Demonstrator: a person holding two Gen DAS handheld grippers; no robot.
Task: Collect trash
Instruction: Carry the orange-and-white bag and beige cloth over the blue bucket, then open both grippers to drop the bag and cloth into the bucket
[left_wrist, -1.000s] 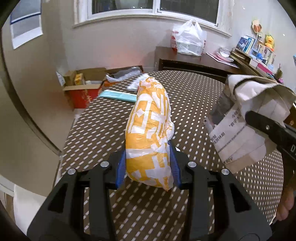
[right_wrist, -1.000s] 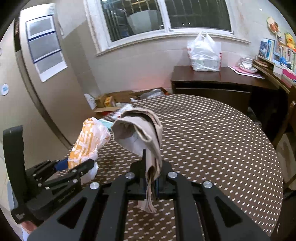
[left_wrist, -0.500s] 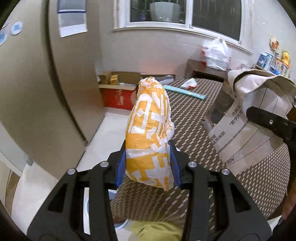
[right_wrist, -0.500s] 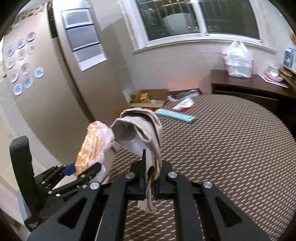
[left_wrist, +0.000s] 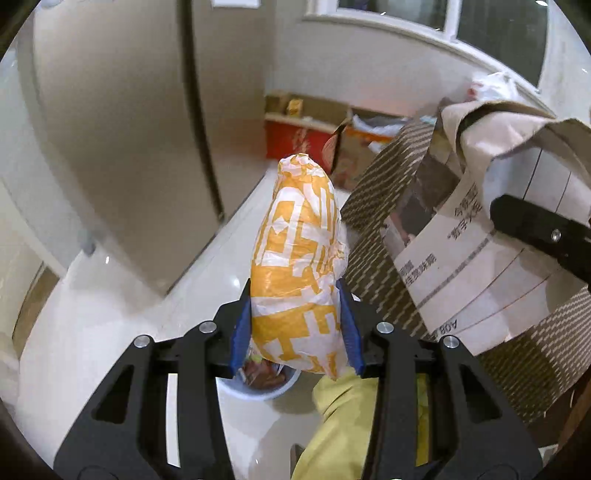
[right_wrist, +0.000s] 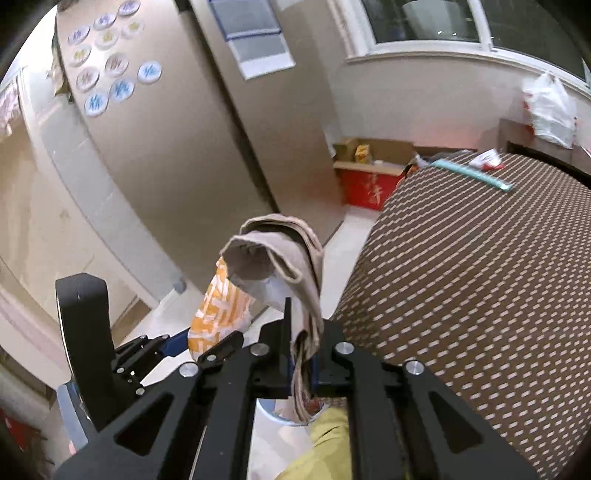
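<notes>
Your left claw (left_wrist: 295, 328) is clamped on the orange-and-white wrapper bundle (left_wrist: 299, 266), its blue pads (left_wrist: 240, 332) pressing both sides while the bundle stands up out of the jaws, off the table's edge and over the pale floor (left_wrist: 110, 332). Directly below it, partly hidden by the claw, sits a small round bin (left_wrist: 258, 387) with dark scraps inside. Your right claw (right_wrist: 301, 354) is clenched almost fully on a folded newspaper (right_wrist: 280, 258), whose grey top flops open above the jaws and whose lower end hangs through them. In the left wrist view that newspaper (left_wrist: 480, 258) shows printed lines and characters, just beside the wrapper bundle. A yellow-green sleeve (left_wrist: 340, 424) of yours lies under both claws. To your right spreads the table (right_wrist: 480, 295) in its brown cloth with pale dashes; near its far edge lie a teal strip (right_wrist: 472, 173) and a small red-and-white packet (right_wrist: 487, 160). Beyond, a red cardboard box (right_wrist: 365, 188) stands on the floor by the wall, and a white plastic bag (right_wrist: 550, 110) rests on a dark cabinet (right_wrist: 517, 136) under the window.
</notes>
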